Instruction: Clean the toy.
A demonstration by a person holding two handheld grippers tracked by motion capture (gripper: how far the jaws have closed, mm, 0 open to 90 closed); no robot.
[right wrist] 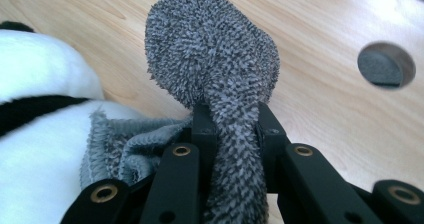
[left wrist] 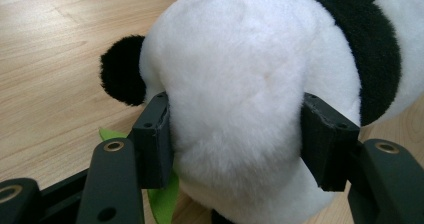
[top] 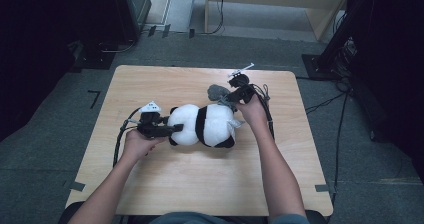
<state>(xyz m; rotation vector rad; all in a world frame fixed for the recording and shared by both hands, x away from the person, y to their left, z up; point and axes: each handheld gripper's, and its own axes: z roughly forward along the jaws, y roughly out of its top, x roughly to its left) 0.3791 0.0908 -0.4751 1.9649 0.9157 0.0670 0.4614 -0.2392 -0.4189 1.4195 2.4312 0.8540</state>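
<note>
As we steady things, left tool [left wrist: 235, 134] clamped on the plush panda's [top: 202, 125] head, right tool [right wrist: 232, 129] pinching the grey cloth [right wrist: 215, 59] beside it.

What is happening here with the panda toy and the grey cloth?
A person works at a wooden table with a tool in each hand. The left tool has its jaws on both sides of the white head of a plush panda, which lies on the table. The right tool is shut on a grey fluffy cloth and holds it up next to the panda's body.
</note>
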